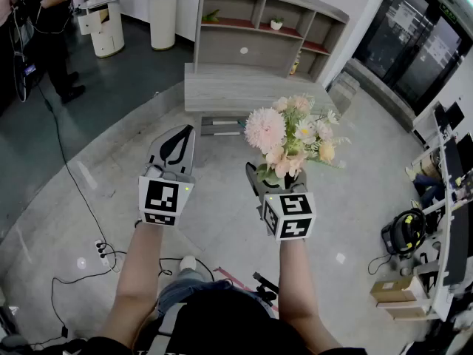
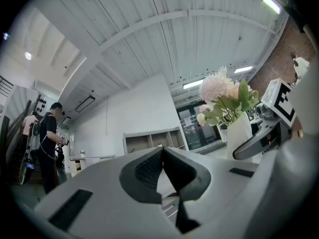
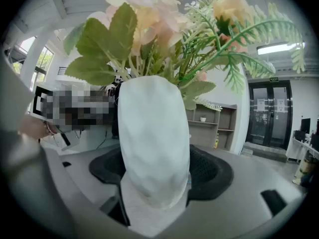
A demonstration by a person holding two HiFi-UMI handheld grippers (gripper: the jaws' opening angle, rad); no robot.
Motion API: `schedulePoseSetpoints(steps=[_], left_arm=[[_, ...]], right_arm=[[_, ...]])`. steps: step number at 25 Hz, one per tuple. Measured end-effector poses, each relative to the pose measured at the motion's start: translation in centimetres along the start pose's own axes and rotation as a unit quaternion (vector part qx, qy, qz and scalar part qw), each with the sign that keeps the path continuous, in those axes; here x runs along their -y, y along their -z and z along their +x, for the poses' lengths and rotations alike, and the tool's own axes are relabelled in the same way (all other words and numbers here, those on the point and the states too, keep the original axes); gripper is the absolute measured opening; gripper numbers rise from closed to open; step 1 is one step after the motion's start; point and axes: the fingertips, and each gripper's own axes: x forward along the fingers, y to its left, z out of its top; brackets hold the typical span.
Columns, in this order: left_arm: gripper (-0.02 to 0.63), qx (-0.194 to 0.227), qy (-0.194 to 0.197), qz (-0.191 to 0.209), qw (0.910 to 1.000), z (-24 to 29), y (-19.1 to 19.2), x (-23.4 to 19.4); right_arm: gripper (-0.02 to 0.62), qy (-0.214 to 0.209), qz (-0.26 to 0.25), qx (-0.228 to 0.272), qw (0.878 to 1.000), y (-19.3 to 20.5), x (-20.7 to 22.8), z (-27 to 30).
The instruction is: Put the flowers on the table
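A bunch of pink, cream and white flowers (image 1: 292, 135) stands upright in a white vase (image 3: 152, 138). My right gripper (image 1: 264, 182) is shut on the vase, whose body fills the gap between the dark pads (image 3: 212, 171). The blooms (image 3: 164, 29) rise above the jaws. My left gripper (image 1: 179, 134) hangs beside it at the left, shut and empty, its pads meeting in the left gripper view (image 2: 163, 156). That view also shows the vase (image 2: 239, 133) at the right. The low grey table (image 1: 244, 87) lies ahead, beyond both grippers.
A grey shelf unit (image 1: 266, 28) stands behind the table. People (image 1: 44, 28) stand at the far left near a white desk (image 1: 140, 6). Cables and a power strip (image 1: 100, 251) lie on the floor at the left. Cardboard boxes (image 1: 395, 291) and glass doors (image 1: 414, 43) are at the right.
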Motion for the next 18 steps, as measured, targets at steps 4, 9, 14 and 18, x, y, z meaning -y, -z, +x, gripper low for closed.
schedulePoseSetpoints(steps=[4,9,14,18], left_arm=[[0.011,0.0,0.004,-0.002,1.0,1.6,1.1,-1.7],[0.011,0.004,0.012,-0.003,0.9999,3.6,2.4,-4.7],[0.011,-0.001,0.027,0.006,0.9996,5.3,3.9,-7.9],[0.011,0.002,0.025,0.005,0.9997,6.1,4.7,-9.9]], right_arm=[[0.376,0.005,0.005,-0.002,1.0,-0.2,0.2,2.4],[0.376,0.02,0.002,-0.007,1.0,-0.5,-0.3,5.9],[0.376,0.031,0.011,-0.006,0.999,-1.2,-0.8,9.0],[0.376,0.037,0.016,-0.007,0.999,-1.2,-1.0,10.2]])
